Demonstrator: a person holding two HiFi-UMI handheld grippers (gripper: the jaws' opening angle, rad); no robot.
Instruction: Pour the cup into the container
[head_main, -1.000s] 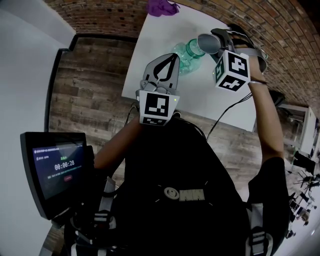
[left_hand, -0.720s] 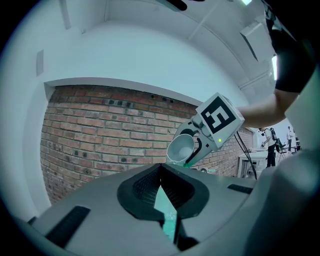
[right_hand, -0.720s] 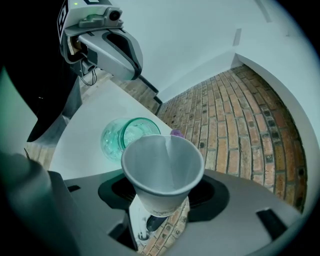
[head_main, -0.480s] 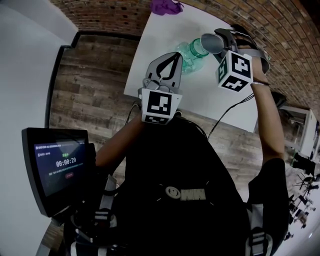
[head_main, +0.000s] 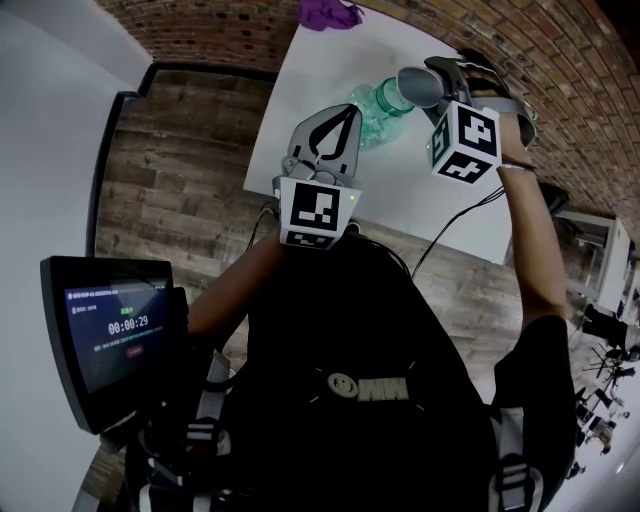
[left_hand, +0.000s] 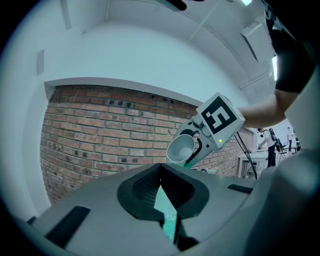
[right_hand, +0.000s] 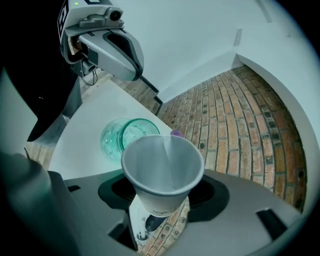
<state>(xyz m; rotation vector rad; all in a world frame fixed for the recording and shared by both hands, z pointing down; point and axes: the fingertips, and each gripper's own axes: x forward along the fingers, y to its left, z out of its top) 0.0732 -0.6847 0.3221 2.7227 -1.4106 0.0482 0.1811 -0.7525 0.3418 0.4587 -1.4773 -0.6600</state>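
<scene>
Right hand-held gripper (right_hand: 160, 214) pinches a tilted paper cup (right_hand: 162, 165); green jar (right_hand: 125, 137) at its 10 o'clock. Left hand-held gripper (left_hand: 161, 175) pressed together, empty.

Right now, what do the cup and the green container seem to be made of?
The cup looks like matte white paper: rolled rim, a seam down the inside. The container is see-through, green-tinted and glossy, so glass or clear plastic; I cannot tell which.

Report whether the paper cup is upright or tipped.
Tipped: the right gripper holds the paper cup on a slant, mouth turned sideways just above the green jar.
</scene>
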